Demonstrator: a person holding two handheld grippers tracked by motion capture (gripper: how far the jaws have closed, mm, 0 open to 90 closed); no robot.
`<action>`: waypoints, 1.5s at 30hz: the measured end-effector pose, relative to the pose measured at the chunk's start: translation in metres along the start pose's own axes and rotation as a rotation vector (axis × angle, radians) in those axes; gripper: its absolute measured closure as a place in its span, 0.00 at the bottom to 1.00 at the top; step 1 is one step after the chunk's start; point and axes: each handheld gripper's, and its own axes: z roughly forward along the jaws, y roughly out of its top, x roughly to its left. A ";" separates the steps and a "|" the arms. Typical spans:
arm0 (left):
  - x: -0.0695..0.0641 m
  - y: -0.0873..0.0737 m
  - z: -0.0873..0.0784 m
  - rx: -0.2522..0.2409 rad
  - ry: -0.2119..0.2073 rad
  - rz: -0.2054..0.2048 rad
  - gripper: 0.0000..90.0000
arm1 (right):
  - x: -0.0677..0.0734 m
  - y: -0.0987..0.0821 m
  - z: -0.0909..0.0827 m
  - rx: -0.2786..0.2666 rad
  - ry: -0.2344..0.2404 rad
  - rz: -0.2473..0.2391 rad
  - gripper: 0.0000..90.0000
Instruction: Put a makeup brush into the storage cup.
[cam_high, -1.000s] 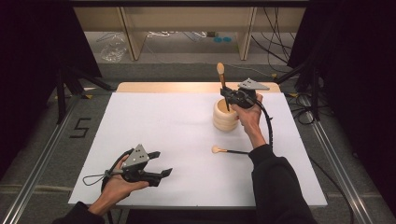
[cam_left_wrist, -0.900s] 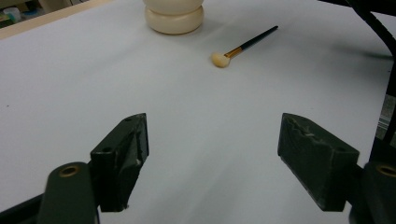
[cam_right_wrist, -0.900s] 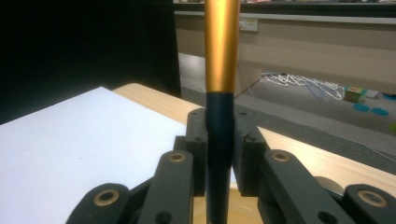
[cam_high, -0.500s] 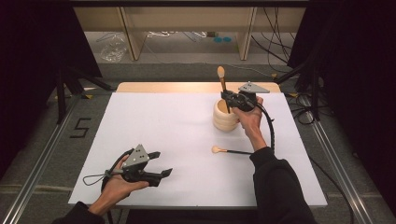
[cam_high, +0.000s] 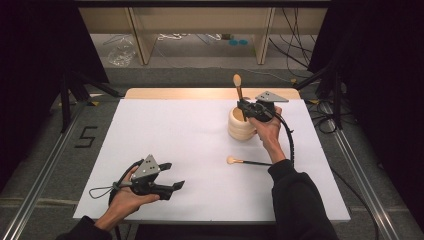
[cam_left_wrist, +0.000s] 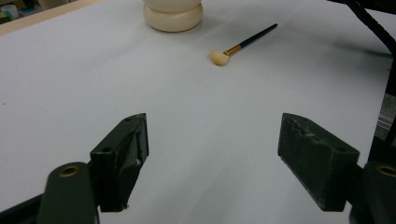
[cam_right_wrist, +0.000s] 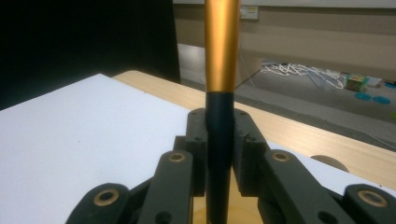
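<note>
A cream ribbed holder (cam_high: 240, 127) stands on the white sheet at the far right. My right gripper (cam_high: 244, 107) is shut on the dark handle of a makeup brush (cam_high: 238, 86), which stands upright over the holder with its pale head up. In the right gripper view the pads clamp the brush (cam_right_wrist: 219, 70) just below its gold ferrule, right gripper (cam_right_wrist: 219, 140). A second brush (cam_high: 248, 161) lies flat on the sheet in front of the holder. My left gripper (cam_high: 174, 175) rests at the near left, open with nothing between its jaws, left gripper (cam_left_wrist: 212, 140); farther off lie the second brush (cam_left_wrist: 243, 44) and the holder (cam_left_wrist: 173, 14).
The white sheet (cam_high: 170, 135) covers the table; a wooden strip (cam_high: 175, 93) shows along its far edge. Metal rails (cam_high: 40, 185) run down both sides. Black stand legs (cam_high: 65, 95) and cables (cam_high: 320, 115) sit beside the table, with shelving behind.
The right gripper with its upright brush has sunk slightly over the holder. The left gripper has stayed where it was.
</note>
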 end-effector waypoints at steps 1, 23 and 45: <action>0.000 0.000 0.000 0.002 0.002 0.000 0.28 | 0.000 0.000 0.000 -0.002 -0.005 -0.005 0.88; -0.001 0.000 0.000 0.002 -0.001 -0.024 0.27 | 0.001 0.006 -0.028 0.060 -0.058 -0.015 0.48; -0.001 0.000 -0.001 0.001 0.009 -0.024 0.27 | 0.016 0.015 -0.078 0.144 -0.025 -0.096 0.35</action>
